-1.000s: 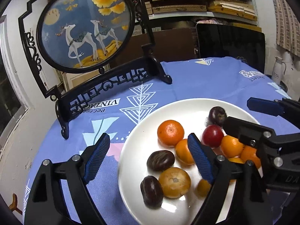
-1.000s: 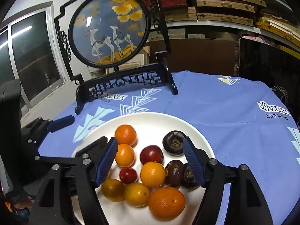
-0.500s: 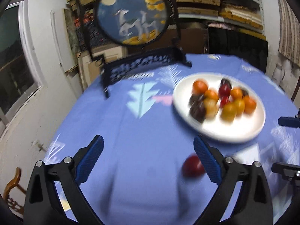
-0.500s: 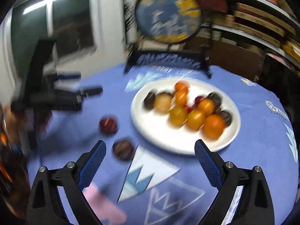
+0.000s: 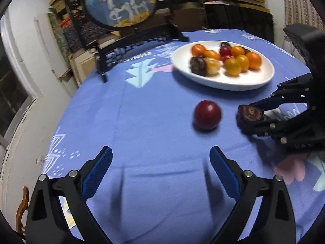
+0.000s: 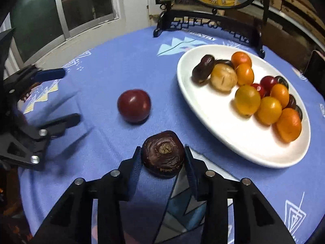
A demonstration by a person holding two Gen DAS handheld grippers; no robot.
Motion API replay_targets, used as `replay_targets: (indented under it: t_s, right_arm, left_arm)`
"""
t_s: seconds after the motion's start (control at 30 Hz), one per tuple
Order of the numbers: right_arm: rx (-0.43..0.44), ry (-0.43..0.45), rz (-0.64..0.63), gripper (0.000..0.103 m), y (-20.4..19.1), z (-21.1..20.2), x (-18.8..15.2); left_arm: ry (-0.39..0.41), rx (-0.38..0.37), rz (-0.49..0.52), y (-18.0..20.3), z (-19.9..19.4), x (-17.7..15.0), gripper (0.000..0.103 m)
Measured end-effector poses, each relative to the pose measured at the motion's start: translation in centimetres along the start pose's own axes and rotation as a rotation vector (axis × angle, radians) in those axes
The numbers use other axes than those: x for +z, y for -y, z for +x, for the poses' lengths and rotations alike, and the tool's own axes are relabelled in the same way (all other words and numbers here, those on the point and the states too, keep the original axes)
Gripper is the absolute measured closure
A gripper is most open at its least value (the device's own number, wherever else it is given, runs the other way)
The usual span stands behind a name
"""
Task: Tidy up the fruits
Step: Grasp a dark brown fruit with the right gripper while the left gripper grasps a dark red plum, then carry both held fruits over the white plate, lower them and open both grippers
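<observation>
Two fruits lie loose on the bench's blue cloth (image 6: 105,65), outside the white plate (image 6: 254,154): a dark wrinkled fruit (image 6: 163,154) and a red round fruit (image 6: 134,105). The right gripper (image 6: 162,161) has its fingers pressed against both sides of the dark fruit — clamped on it, low over the cloth, as far as the right wrist view shows. The left wrist view shows the same: the fruit (image 5: 250,112) sits at the very tips of those fingers.

The chief risk, in my judgement, is that the hold is shallow. The fruit sits far out at the tips, and its skin looks shrivelled and uneven, so it could twist or slip out during a lift and roll across the cloth. Squeezing harder might bruise or split it.

The plate is already crowded along its right side, and a fruit set against that pile could nudge the round oranges (image 6: 246,99) into rolling.

The red fruit (image 5: 207,114) lies just left of the dark one, apart from it. It sits far ahead of the left gripper (image 5: 160,174), whose fingers stand wide apart and hold nothing — a careless sweep from either side could send it rolling.
</observation>
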State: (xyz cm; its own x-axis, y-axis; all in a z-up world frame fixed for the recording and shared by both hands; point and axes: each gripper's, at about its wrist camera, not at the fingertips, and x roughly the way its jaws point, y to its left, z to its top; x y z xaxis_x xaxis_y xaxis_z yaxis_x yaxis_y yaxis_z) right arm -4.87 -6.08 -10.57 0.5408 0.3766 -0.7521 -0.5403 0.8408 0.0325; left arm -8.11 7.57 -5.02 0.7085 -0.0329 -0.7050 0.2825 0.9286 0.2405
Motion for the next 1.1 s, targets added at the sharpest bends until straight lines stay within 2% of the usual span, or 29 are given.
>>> replay_targets:
  t_s: [0.17,0.3,0.33,0.37,0.4,0.43,0.47,0.6,0.8,1.0,1.1]
  right_arm:
    - [-0.014,0.022,0.041,0.062,1.7,-2.4,-1.7]
    - [-0.019,0.020,0.064,0.062,2.6,-3.0,-2.8]
    - [-0.019,0.021,0.067,0.062,2.7,-3.2,-3.0]
    - [-0.017,0.021,0.068,0.062,2.8,-3.2,-3.1]
    - [-0.013,0.022,0.069,0.062,2.9,-3.1,-3.2]
    - [-0.009,0.022,0.072,0.062,3.0,-3.1,-3.3]
    - [-0.005,0.021,0.073,0.062,2.9,-3.0,-3.3]
    - [0.010,0.023,0.069,0.062,2.7,-2.9,-3.6]
    - [0.013,0.037,0.068,0.062,2.5,-3.6,-4.2]
    - [0.014,0.045,0.063,0.062,2.5,-4.3,-4.5]
    - [-0.003,0.084,0.074,0.062,3.3,-5.5,-3.7]
  left_arm:
    - [0.017,-0.059,0.036,2.4,1.3,2.2,0.008]
    - [-0.005,-0.060,0.072,4.2,3.5,3.9,0.008]
    - [-0.013,-0.061,0.077,4.4,3.9,4.1,0.012]
    - [-0.024,-0.065,0.083,4.7,4.3,4.2,0.018]
    - [-0.047,-0.075,0.085,4.9,4.9,4.3,0.034]
    - [-0.072,-0.092,0.078,4.9,5.5,4.4,0.056]
    - [-0.091,-0.107,0.067,4.8,5.8,4.4,0.064]
    - [-0.092,-0.116,0.023,4.1,5.3,4.0,0.065]
    - [-0.036,-0.119,0.027,4.2,2.2,3.8,0.065]
    - [0.018,-0.140,0.067,5.8,0.1,5.1,0.065]
    - [0.029,-0.133,0.063,6.1,0.1,6.4,0.065]
